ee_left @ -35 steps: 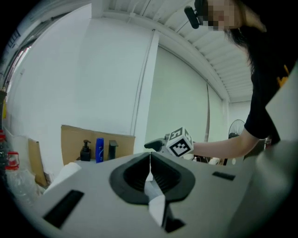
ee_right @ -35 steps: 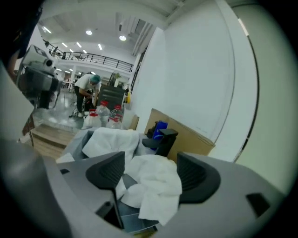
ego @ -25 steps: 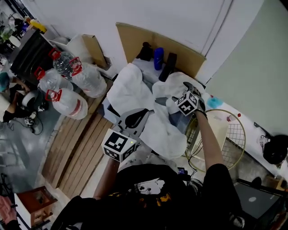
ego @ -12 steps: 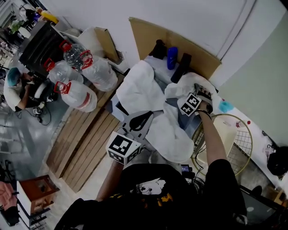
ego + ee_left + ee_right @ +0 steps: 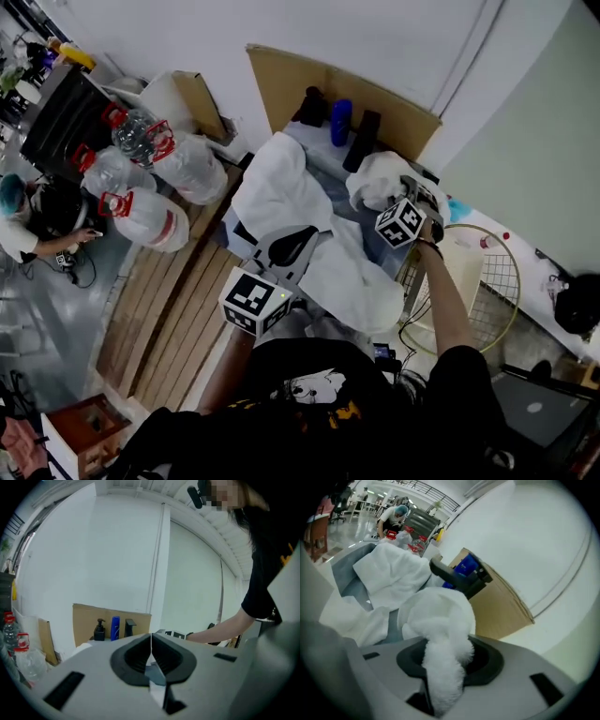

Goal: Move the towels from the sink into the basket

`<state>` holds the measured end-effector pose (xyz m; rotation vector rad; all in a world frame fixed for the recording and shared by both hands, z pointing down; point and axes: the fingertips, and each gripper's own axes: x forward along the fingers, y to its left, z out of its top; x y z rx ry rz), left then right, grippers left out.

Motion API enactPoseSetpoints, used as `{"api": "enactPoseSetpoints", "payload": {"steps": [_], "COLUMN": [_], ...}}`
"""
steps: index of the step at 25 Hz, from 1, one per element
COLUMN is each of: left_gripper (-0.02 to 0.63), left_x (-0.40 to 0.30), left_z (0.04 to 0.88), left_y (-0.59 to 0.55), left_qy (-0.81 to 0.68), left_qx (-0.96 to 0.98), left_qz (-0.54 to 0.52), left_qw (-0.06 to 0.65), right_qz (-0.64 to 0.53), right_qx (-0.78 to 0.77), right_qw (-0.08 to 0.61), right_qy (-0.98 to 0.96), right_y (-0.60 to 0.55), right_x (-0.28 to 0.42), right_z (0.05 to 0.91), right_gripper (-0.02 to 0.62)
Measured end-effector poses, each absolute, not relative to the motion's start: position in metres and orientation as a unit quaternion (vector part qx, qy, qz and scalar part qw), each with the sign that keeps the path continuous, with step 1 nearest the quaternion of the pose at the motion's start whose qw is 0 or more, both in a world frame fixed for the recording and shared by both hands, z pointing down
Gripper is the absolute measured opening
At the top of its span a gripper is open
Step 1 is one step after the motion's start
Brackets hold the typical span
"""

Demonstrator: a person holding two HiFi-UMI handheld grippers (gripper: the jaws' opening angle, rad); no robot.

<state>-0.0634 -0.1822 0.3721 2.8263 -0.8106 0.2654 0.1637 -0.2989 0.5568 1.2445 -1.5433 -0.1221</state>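
Clamping a towel (image 5: 440,620) that its jaws have just been closing on, the right gripper (image 5: 410,192) hangs by the sink (image 5: 347,576); the left gripper (image 5: 151,651) is clenched, empty.

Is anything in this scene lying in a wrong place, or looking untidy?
Yes. Two white towels are not fully inside the sink. A large towel is draped over its left rim, and a second towel hangs down over the front edge, outside the sink. Nothing looks spilled or broken.
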Motion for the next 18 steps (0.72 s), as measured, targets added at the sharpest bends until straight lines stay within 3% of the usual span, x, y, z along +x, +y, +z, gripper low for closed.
{"api": "enactPoseSetpoints", "payload": {"steps": [18], "left_gripper": [0.009], "left_x": [-0.007], "left_z": [0.356], "left_y": [-0.143], "left_qy": [-0.055], "left_qx": [0.993], "left_qz": [0.069], "left_qw": [0.074], "right_qz": [-0.033], "right_qx": [0.753], "right_qw": [0.365], "right_qy": [-0.547], "right_y": [-0.162], "right_x": [0.192], "right_z": [0.376], "right_gripper": [0.152]}}
